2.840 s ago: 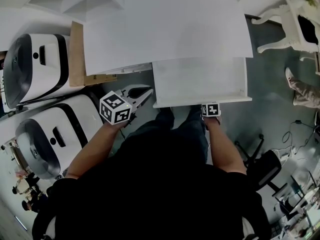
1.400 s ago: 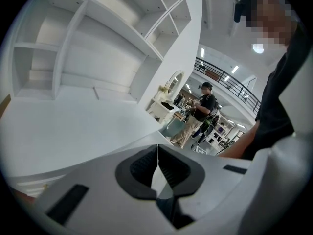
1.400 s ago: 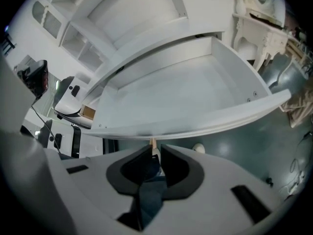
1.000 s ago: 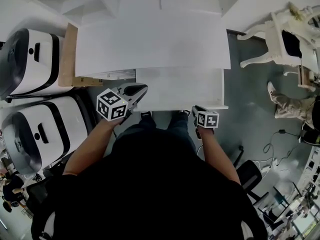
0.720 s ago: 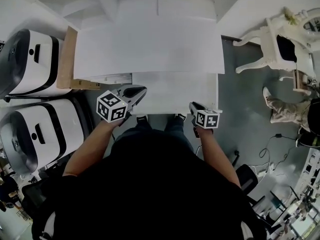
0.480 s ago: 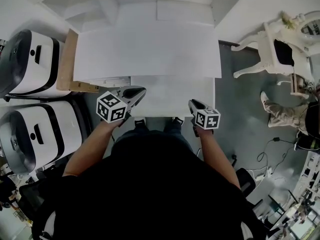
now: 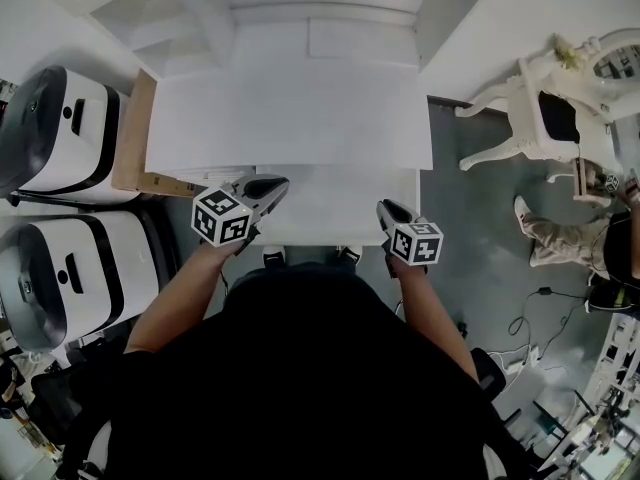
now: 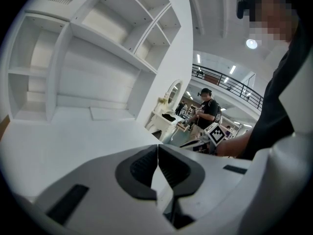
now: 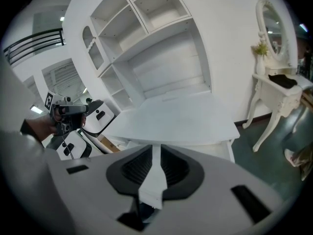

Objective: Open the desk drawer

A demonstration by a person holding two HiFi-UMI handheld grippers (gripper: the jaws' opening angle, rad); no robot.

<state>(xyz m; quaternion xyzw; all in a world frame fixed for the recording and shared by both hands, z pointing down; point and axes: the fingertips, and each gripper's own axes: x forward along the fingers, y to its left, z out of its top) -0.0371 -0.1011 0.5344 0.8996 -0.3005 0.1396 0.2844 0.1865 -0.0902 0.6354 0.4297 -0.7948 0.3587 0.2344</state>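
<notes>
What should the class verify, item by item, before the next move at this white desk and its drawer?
1. Drawer stands out from under the desk top: ok.
2. Right tool off the drawer, jaws slightly apart, nothing between them: ok.
3. Left tool shut and empty: ok.
4. Drawer pulled to its full travel: cannot tell.
5. White dressing table stands apart from the drawer: ok.
</notes>
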